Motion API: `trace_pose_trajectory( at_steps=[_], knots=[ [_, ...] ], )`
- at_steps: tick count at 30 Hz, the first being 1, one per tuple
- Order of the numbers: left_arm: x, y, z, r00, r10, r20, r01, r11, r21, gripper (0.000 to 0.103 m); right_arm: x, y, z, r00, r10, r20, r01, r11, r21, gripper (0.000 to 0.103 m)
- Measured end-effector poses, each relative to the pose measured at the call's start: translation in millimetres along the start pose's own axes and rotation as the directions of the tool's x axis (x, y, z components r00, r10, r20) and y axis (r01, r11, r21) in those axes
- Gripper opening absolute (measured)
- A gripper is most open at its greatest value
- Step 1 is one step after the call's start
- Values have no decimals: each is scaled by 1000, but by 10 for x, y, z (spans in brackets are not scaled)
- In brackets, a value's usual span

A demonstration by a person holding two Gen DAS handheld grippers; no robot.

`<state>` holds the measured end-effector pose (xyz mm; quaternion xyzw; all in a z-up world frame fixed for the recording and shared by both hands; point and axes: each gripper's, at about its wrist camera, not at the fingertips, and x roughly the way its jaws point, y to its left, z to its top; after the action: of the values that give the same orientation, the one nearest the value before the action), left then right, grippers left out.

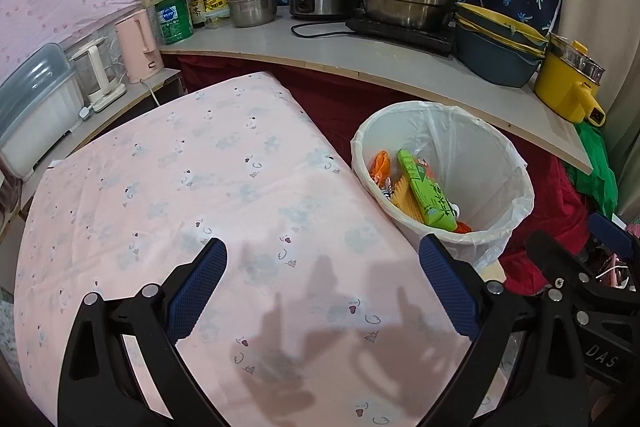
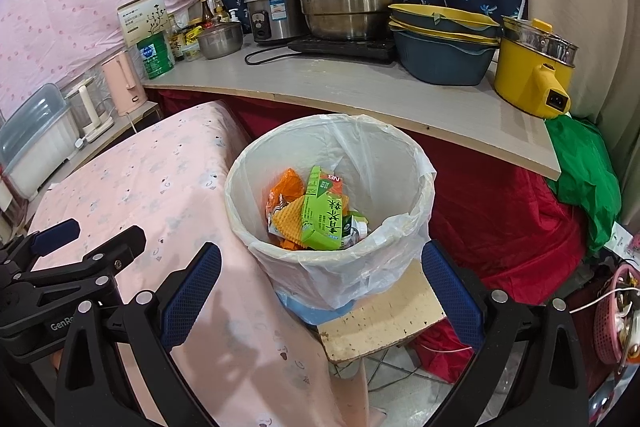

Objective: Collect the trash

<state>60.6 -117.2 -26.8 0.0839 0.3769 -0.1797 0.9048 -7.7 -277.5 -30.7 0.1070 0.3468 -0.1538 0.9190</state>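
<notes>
A white bin with a clear liner (image 2: 416,187) stands beside the pink-clothed table (image 2: 168,179). Inside lie a green drink carton (image 2: 320,223), orange wrappers (image 2: 286,187) and a yellow waffle-patterned packet (image 2: 294,221). The bin also shows in the left wrist view (image 1: 480,155), with the carton (image 1: 426,189) in it. My left gripper (image 1: 322,269) is open and empty above the pink cloth (image 1: 180,187). My right gripper (image 2: 320,279) is open and empty just in front of the bin. Each gripper shows at the edge of the other's view.
A counter (image 2: 360,87) behind the bin holds steel pots (image 2: 348,3), a rice cooker (image 2: 272,15), stacked basins (image 2: 440,43) and a yellow pot (image 2: 532,75). The bin rests on a cardboard-topped stool (image 2: 384,323). Red cloth (image 2: 500,227) and a green bag (image 2: 584,179) lie to the right.
</notes>
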Motion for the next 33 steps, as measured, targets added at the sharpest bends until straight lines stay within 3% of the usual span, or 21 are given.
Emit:
trace_pose_trajectory(
  at_steps=[14, 23, 33],
  knots=[
    [65, 3, 4, 999, -14, -53, 13, 1000, -15, 92, 16, -8, 2, 1000, -1, -2, 1, 1000, 1, 97],
    [34, 3, -4, 999, 31, -18, -31, 1000, -1, 92, 31, -27, -11, 1000, -7, -6, 7, 1000, 1, 97],
    [3, -36, -8, 1000, 29, -9, -29, 1000, 5, 92, 18, -35, -24, 1000, -6, -2, 6, 1000, 5, 97]
  ],
)
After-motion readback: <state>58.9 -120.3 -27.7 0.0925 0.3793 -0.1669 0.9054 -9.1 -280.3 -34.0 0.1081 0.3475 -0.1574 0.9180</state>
